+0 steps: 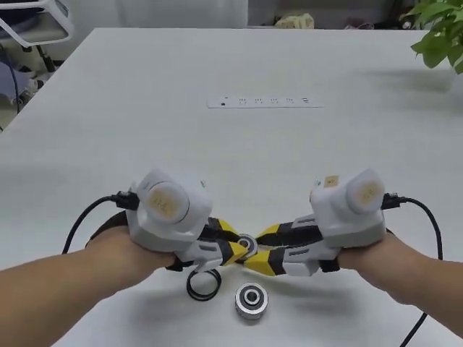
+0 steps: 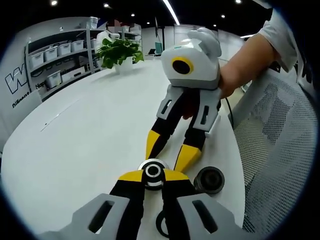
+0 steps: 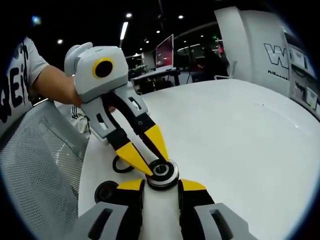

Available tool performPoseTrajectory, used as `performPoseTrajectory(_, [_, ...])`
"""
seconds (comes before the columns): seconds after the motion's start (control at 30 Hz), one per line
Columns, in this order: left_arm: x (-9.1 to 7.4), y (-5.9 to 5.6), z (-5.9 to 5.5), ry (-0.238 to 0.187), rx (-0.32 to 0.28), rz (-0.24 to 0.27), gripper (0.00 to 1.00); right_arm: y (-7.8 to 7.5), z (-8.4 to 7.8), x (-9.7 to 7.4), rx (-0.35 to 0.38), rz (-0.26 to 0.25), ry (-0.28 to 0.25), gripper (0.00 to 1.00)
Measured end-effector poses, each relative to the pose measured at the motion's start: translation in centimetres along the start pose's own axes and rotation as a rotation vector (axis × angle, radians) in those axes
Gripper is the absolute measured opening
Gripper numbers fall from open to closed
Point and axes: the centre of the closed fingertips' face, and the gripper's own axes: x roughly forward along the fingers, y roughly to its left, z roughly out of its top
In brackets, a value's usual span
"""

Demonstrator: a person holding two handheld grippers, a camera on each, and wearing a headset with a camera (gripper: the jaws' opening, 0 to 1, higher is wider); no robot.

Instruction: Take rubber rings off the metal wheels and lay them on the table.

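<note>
A small metal wheel (image 1: 247, 245) with a black rubber ring around its rim is held just above the table between both grippers. From the left, my left gripper (image 1: 233, 244) is shut on it, its yellow tips (image 2: 131, 176) pressed against the wheel (image 2: 152, 172). My right gripper (image 1: 262, 249) meets it from the right, and its jaws touch the wheel's (image 3: 161, 173) sides. A loose black rubber ring (image 1: 204, 283) lies on the table below the left gripper. Beside that ring stands a second metal wheel (image 1: 251, 300).
The white table (image 1: 239, 159) stretches far ahead, with a flat white power strip (image 1: 262, 102) set into its middle. A green plant (image 1: 439, 32) stands at the far right corner. A mesh chair (image 2: 280, 150) sits close behind the table's near edge.
</note>
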Motion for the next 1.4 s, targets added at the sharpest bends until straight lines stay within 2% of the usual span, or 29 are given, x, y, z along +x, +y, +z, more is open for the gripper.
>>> performPoseTrajectory(0.37, [0.02, -0.02, 0.0, -0.001, -0.001, 0.0, 0.07, -0.29, -0.28, 0.01, -0.048, -0.019, 0.013, 0.21])
performPoseTrajectory(0.67, [0.0, -0.09, -0.02, -0.008, -0.009, 0.008, 0.07, -0.26, -0.4, -0.12, -0.051, -0.02, 0.014, 0.19])
performPoseTrajectory(0.9, [-0.04, -0.16, -0.04, -0.006, -0.017, 0.007, 0.07, -0.39, -0.66, -0.46, -0.07, -0.025, 0.018, 0.12])
performPoseTrajectory(1.23, [0.09, -0.13, -0.04, -0.002, -0.016, 0.008, 0.07, -0.41, -0.69, -0.56, -0.058, -0.023, 0.015, 0.09])
performPoseTrajectory(1.3, [0.09, -0.13, -0.04, -0.004, -0.016, 0.009, 0.07, -0.47, -0.74, -0.65, -0.057, -0.024, 0.016, 0.05])
performPoseTrajectory(1.33, [0.09, -0.13, -0.04, -0.004, -0.016, 0.009, 0.07, -0.49, -0.76, -0.67, -0.057, -0.025, 0.016, 0.0])
performPoseTrajectory(1.4, [0.09, -0.14, -0.04, -0.004, -0.015, 0.009, 0.07, -0.79, -0.82, -0.73, -0.037, -0.025, 0.007, 0.0])
